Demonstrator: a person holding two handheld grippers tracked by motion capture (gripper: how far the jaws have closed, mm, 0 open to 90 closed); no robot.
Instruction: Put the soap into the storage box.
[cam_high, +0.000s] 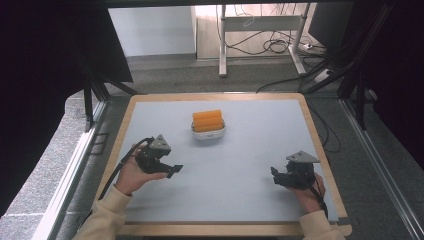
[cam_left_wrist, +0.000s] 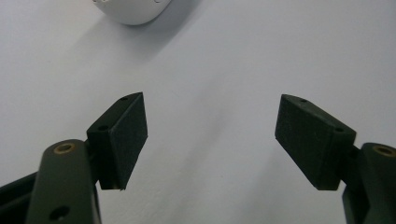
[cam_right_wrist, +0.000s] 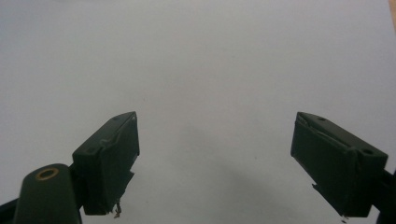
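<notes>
The left gripper (cam_high: 172, 170) and right gripper (cam_high: 275, 176) have jaws wide open, holding nothing. A white bowl (cam_high: 208, 132) sits mid-tabletop (cam_high: 240, 165).

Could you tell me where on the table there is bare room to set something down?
Nearly everywhere: the table holds just a white dish of orange pieces, toward the far middle. The stretch between the left gripper and right gripper is bare, as are the far corners beside the dish. Nowhere is crowded; both grippers' jaws stand open over bare surface.
</notes>
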